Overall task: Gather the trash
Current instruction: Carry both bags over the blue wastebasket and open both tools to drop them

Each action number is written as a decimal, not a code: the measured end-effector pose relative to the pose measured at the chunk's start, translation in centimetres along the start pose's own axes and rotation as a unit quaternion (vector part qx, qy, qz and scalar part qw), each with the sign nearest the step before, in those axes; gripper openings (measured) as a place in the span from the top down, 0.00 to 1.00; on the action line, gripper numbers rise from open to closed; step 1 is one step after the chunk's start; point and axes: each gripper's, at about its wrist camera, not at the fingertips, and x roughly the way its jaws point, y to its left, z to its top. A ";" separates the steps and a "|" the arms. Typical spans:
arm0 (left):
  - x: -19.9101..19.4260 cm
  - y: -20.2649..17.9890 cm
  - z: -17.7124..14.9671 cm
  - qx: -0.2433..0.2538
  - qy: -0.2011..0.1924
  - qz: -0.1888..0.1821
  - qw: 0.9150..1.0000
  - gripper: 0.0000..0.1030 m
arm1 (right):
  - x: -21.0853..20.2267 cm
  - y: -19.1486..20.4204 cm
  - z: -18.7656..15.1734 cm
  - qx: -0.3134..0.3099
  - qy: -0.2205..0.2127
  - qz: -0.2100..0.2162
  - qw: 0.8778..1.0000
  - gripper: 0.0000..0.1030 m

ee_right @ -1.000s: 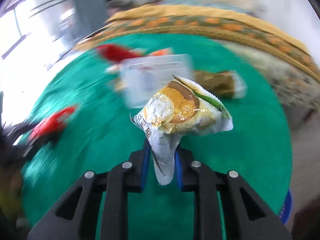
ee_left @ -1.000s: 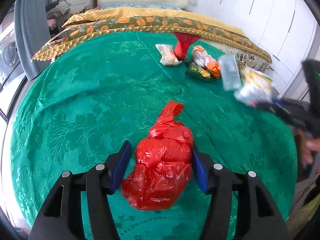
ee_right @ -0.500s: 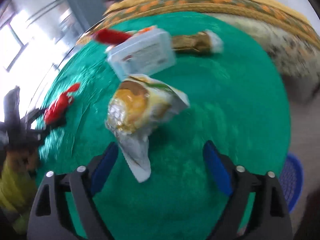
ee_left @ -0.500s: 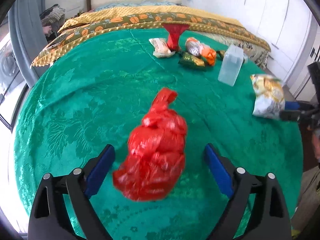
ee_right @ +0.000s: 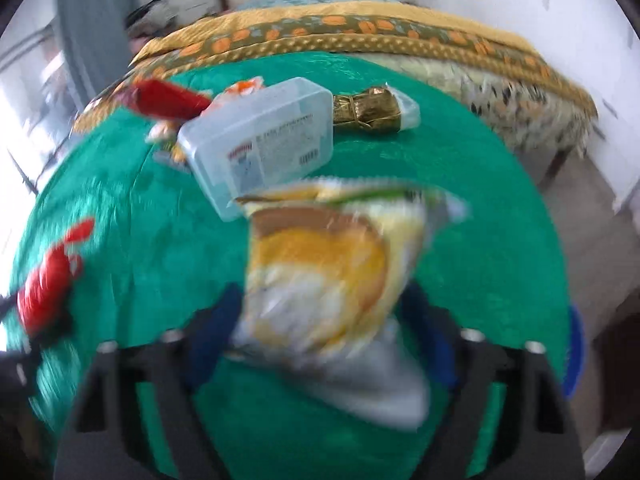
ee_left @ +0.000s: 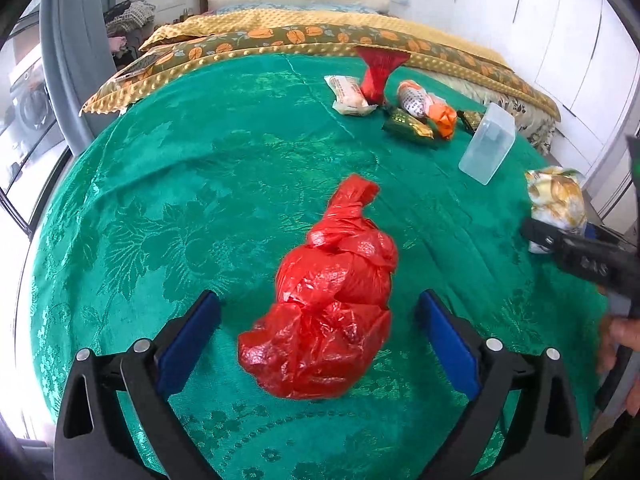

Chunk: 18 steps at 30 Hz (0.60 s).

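From the left wrist, the left gripper (ee_left: 318,322) is spreading wider than a second ago, the red bag (ee_left: 326,316) lying loose on the green bedspread (ee_left: 192,184). From the right wrist, the right gripper (ee_right: 320,332) is also gaping now, the blurred snack packet (ee_right: 332,276) slipping free between its fingers.

Bright daylight; blurred right-wrist view

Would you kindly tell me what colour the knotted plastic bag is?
Red; the knotted plastic bag shows best in the left wrist view.
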 end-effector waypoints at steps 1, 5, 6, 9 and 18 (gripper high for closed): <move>0.1 -0.2 0.0 0.004 0.002 0.004 1.000 0.05 | -0.3 -0.6 -0.3 -0.008 0.005 0.001 1.000 0.33; 0.3 -1.0 0.0 0.023 0.009 0.019 1.000 0.05 | -1.8 -3.5 -1.7 -0.008 0.020 0.013 1.000 0.28; 0.2 -0.9 0.1 0.026 0.008 0.009 1.000 0.05 | -2.4 -4.3 -2.0 -0.003 0.020 0.025 1.000 0.24; -0.4 -0.4 0.2 0.030 -0.001 -0.034 0.999 0.05 | -4.0 -5.0 -2.2 -0.008 0.014 0.047 0.999 0.15; -0.3 -0.7 2.0 0.069 0.003 -0.011 0.998 0.14 | -3.3 -4.1 -1.2 -0.010 0.036 0.033 0.999 0.42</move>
